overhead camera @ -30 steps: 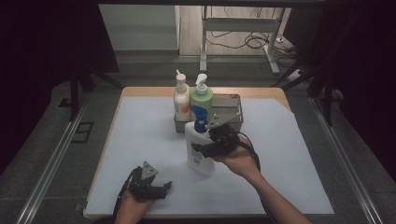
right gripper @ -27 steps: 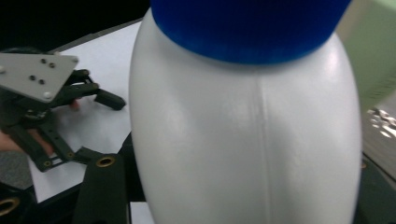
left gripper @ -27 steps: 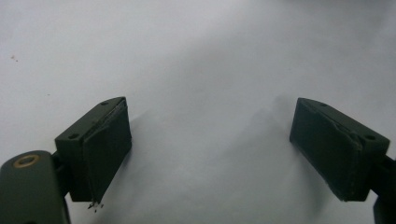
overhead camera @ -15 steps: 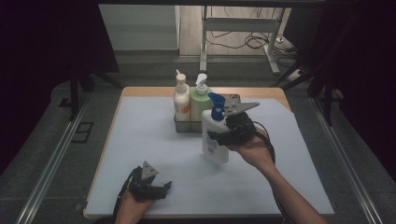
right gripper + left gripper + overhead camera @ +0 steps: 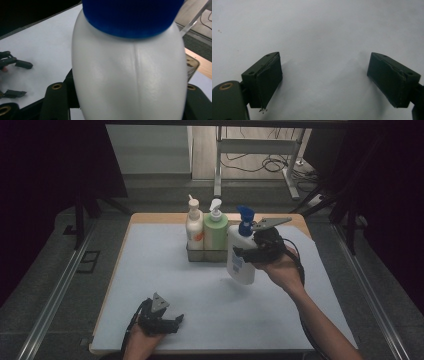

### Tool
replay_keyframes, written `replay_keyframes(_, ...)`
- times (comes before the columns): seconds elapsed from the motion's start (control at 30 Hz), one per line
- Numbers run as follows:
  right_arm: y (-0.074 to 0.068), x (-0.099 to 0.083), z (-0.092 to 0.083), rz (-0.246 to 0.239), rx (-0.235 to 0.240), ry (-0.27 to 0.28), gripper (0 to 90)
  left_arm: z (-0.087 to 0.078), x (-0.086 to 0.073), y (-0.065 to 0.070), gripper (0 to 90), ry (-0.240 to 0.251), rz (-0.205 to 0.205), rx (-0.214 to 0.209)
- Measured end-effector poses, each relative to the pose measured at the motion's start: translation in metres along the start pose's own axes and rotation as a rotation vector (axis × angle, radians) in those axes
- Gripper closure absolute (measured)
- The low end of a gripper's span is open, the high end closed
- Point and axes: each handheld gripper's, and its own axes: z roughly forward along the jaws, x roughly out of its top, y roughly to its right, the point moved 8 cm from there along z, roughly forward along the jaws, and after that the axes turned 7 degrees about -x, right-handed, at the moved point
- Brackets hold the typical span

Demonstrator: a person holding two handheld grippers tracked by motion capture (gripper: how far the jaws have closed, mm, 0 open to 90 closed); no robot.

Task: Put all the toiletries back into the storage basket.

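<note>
Carry step: my right gripper (image 5: 246, 254) pinched white plastic pump bottle with blue top (image 5: 240, 256), centre frame, beside grey metal rack (image 5: 205, 254). Left gripper (image 5: 172, 322) spread, empty, lower left. Next, judged: lower bottle upright into rack.

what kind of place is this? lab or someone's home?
Most likely a lab or recording workspace, not a home: a table under a plain white mat, dark curtains at both sides, loose cables on the floor behind, and metal rails flanking the table.

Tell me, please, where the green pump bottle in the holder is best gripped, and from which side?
Probably high on the green pump bottle, approaching from above: its base sits in the metal holder, and the cream bottle stands close beside it, leaving mostly shoulders and neck free.
</note>
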Motion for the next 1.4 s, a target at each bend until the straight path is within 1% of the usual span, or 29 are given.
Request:
replay_keyframes(0.27,0.017,0.009,0.001,0.020,-0.039,0.002,40.0,0.000,0.000,0.000,12.3,-0.001,0.001,-0.001)
replay_keyframes(0.53,0.029,0.018,0.005,0.043,-0.060,0.006,40.0,0.000,0.000,0.000,12.4,0.001,0.001,-0.001)
replay_keyframes(0.7,0.038,0.023,0.009,0.058,-0.081,0.005,40.0,0.000,0.000,0.000,12.4,0.000,0.002,0.000)
replay_keyframes(0.87,0.047,0.029,0.014,0.073,-0.105,0.006,40.0,0.000,0.000,0.000,12.4,0.000,0.001,-0.001)
replay_keyframes(1.0,0.052,0.034,0.019,0.076,-0.123,0.006,40.1,0.000,0.000,0.000,12.4,0.000,0.001,-0.001)
replay_keyframes(1.37,0.067,0.044,0.032,0.102,-0.160,0.012,40.2,0.000,0.000,0.000,12.4,-0.001,0.000,-0.001)
replay_keyframes(1.4,0.068,0.045,0.034,0.110,-0.164,0.013,40.2,0.000,0.000,0.000,12.3,-0.001,0.000,-0.001)
